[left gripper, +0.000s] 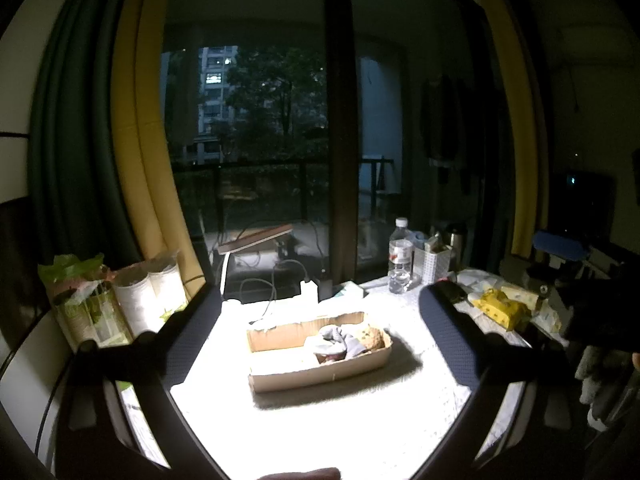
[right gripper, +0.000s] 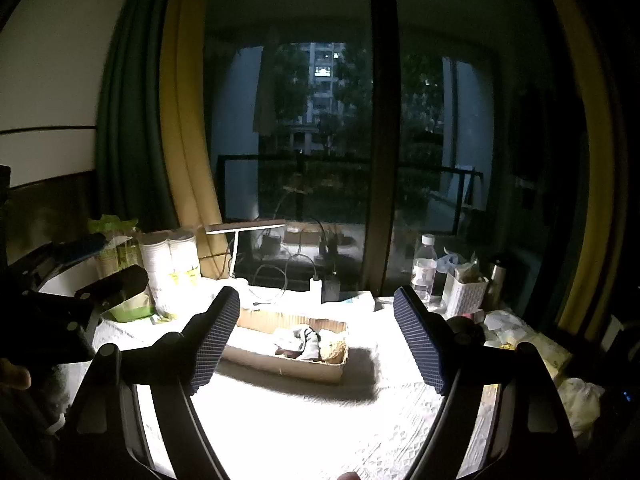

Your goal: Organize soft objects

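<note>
While I look through the left wrist camera, my left hand-held gripper (left gripper: 320, 320) hangs above the bright tabletop (left gripper: 320, 432) with its fingers spread wide and nothing between them. Straight ahead and below, framed in that gap, sits the cardboard box (left gripper: 320, 368). Its long axis runs left to right across my line of reach, tilted slightly so the right end lies further off. The soft objects (left gripper: 340, 342), a crumpled grey cloth and a brownish knitted lump, are bunched in the right half of the box; the left half shows bare cardboard. A yellow pack (left gripper: 502, 306) lies well off to the right, near a water bottle (left gripper: 400, 258).

From the right wrist camera, my right hand-held gripper (right gripper: 316, 340) is likewise held apart and empty, raised over the tabletop (right gripper: 320, 440). The cardboard box (right gripper: 280, 366) lies ahead, just left of the centre of the gap, again broadside to me. The soft objects (right gripper: 308, 344) pile up at its right end, which puts them almost on this gripper's centre line. The left hand-held gripper (right gripper: 104, 292) shows dark at the left edge.

I judge neither side clearly nearer, but the bundle lines up better with my right one, so a short forward and downward reach would meet it.
</note>
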Tool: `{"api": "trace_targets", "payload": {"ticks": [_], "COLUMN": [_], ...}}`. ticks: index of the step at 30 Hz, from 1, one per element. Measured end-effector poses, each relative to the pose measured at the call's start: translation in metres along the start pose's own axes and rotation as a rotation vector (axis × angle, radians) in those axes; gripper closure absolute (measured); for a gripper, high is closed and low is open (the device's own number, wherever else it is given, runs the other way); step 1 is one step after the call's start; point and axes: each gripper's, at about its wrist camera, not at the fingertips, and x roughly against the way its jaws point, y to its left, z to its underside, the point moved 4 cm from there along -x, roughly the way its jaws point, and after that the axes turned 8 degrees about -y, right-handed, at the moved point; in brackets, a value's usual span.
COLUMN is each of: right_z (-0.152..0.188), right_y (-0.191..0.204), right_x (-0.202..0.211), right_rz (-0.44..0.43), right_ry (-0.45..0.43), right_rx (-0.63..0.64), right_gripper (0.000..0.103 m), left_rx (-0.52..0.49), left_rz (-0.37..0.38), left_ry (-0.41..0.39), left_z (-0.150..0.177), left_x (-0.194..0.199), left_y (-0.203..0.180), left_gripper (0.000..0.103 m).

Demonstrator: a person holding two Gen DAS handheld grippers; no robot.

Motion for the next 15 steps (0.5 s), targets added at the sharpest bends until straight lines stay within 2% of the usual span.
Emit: {"api": "trace_targets", "payload": {"ticks": [15], "right_z": [0.0054], "right_y": [0.002], "right_x": [-0.0024], "right_rz": [0.002], "right_ry": [0.012], "right_rx": [-0.004], "right_gripper": [0.021], "left_rx": [0.002], "left_rz": [-0.001], "left_ry": [0.0], "left_z": [0.001], "left_x": [0.0003], "left_y": [-0.0008], "left_gripper": [0.003]}}
